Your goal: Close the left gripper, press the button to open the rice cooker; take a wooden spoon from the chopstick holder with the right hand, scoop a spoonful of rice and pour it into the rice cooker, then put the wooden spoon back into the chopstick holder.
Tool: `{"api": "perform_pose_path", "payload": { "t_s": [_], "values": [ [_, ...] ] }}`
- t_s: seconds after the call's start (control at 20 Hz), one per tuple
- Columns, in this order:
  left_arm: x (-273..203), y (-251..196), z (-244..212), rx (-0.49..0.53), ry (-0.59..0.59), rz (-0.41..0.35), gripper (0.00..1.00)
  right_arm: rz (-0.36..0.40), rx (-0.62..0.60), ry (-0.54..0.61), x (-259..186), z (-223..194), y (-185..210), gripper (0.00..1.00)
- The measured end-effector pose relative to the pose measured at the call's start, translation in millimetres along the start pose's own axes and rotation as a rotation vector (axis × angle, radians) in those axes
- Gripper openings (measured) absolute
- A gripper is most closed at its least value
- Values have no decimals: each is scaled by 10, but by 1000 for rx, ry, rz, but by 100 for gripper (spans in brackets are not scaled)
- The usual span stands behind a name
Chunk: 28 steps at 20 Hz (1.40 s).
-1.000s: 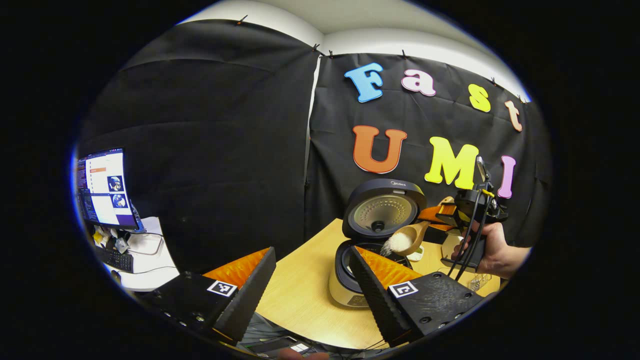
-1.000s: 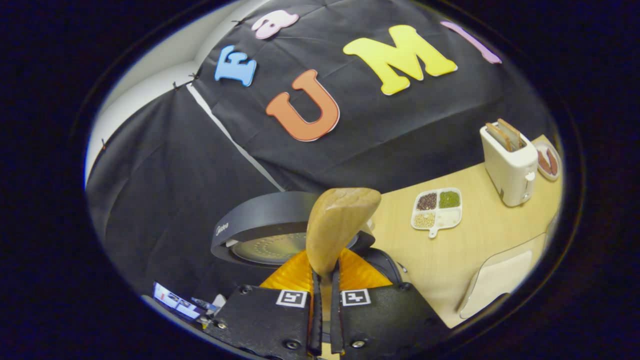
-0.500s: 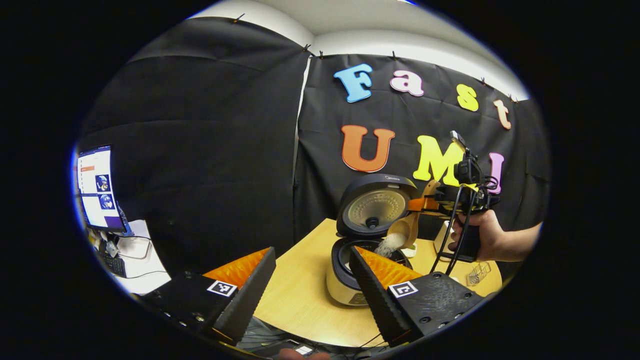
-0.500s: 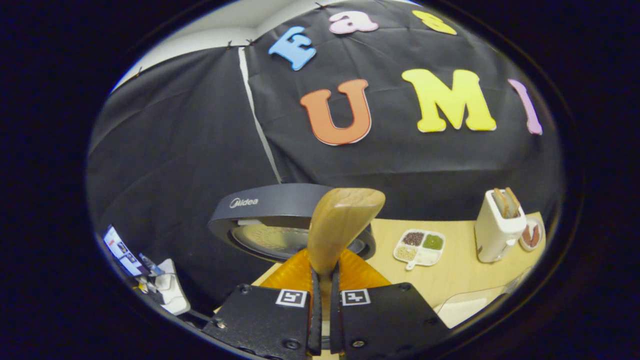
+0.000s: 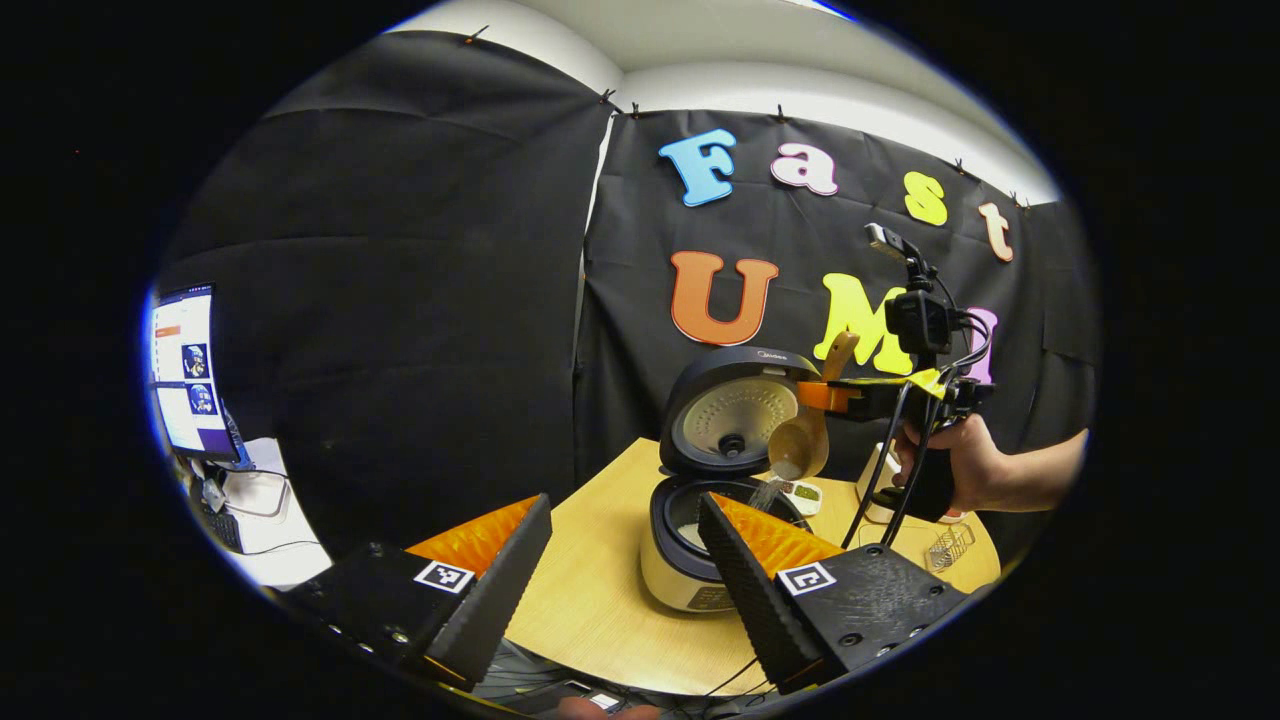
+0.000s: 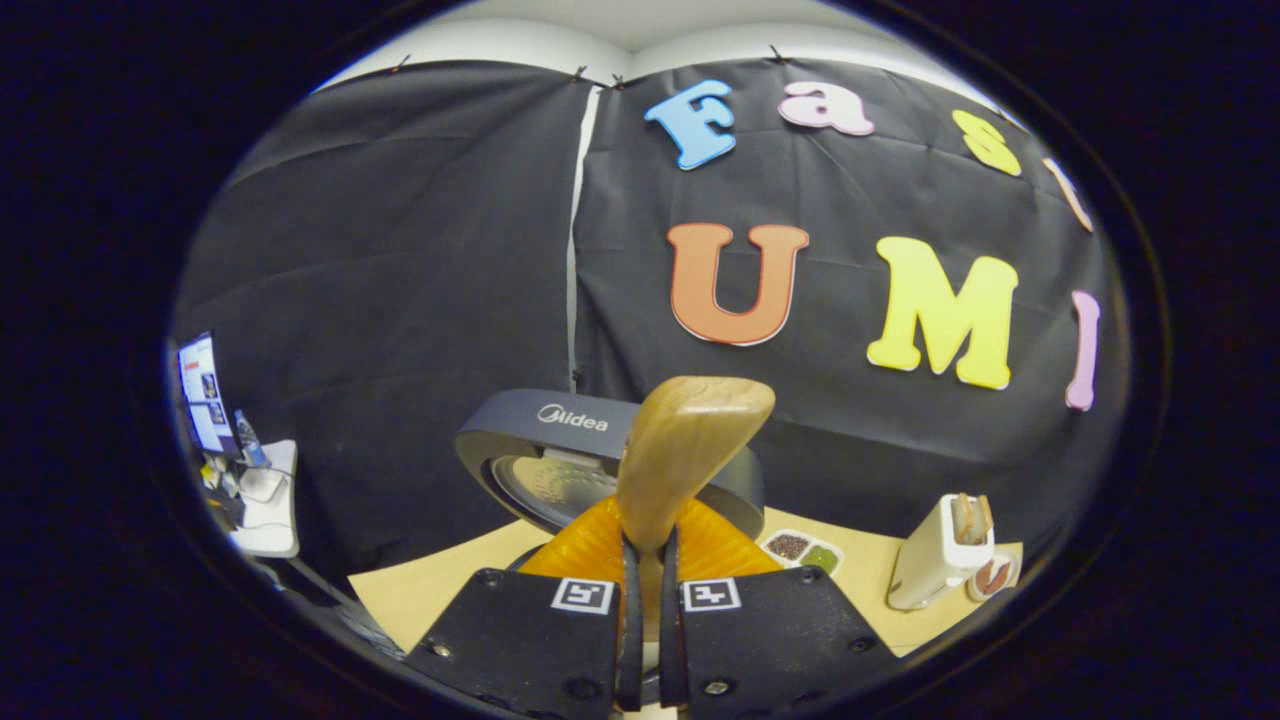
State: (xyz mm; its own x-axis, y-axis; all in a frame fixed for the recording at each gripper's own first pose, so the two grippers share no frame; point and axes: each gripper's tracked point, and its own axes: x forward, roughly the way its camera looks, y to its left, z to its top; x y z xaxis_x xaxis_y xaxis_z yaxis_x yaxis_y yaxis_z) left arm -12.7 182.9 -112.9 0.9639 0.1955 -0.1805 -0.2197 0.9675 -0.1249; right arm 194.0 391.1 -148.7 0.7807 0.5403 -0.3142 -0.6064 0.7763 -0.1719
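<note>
The rice cooker [image 5: 672, 575] stands on the wooden table with its lid [image 5: 728, 410] up; the lid [image 6: 560, 455] also appears in the right gripper view. My right gripper [image 5: 818, 395], held by a hand [image 5: 955, 465], is shut on the wooden spoon [image 5: 800, 445] above the pot. The spoon's bowl tips down and rice [image 5: 764, 492] falls into the pot. In the right gripper view the right gripper [image 6: 643, 545] clamps the spoon's handle [image 6: 690, 445], which sticks up between the fingers. My left gripper [image 5: 625, 525] is open with nothing in it, on the near side of the cooker.
A wire chopstick holder [image 5: 948, 545] sits on the table at the right, under the hand. A white toaster [image 6: 940, 550] and a divided tray of grains [image 6: 802, 549] stand behind the cooker. A monitor [image 5: 185, 370] is on a desk far left.
My right gripper has risen and turned the spoon steeper over the pot, and most of the rice has run out. The left gripper has drawn back slightly and stays open.
</note>
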Motion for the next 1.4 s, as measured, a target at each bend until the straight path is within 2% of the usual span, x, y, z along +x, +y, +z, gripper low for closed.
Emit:
{"api": "perform_pose_path", "payload": {
  "t_s": [0.35,0.85,1.05,1.25,1.4],
  "values": [
    [-43,-53,110,1,-26,-26,95,-12,-90,-23,-31,-50,61,12],
    [-131,-118,141,-30,-43,-20,95,-18,-37,-19,-141,-107,7,12],
    [-144,-140,138,-32,-44,-16,95,6,80,-7,-258,-120,-55,12],
    [-151,-231,144,-35,-43,-10,95,21,292,5,-494,-69,-195,12],
    [-128,-425,148,-36,-33,-34,95,34,452,28,-694,-70,-385,12]
  ]
}}
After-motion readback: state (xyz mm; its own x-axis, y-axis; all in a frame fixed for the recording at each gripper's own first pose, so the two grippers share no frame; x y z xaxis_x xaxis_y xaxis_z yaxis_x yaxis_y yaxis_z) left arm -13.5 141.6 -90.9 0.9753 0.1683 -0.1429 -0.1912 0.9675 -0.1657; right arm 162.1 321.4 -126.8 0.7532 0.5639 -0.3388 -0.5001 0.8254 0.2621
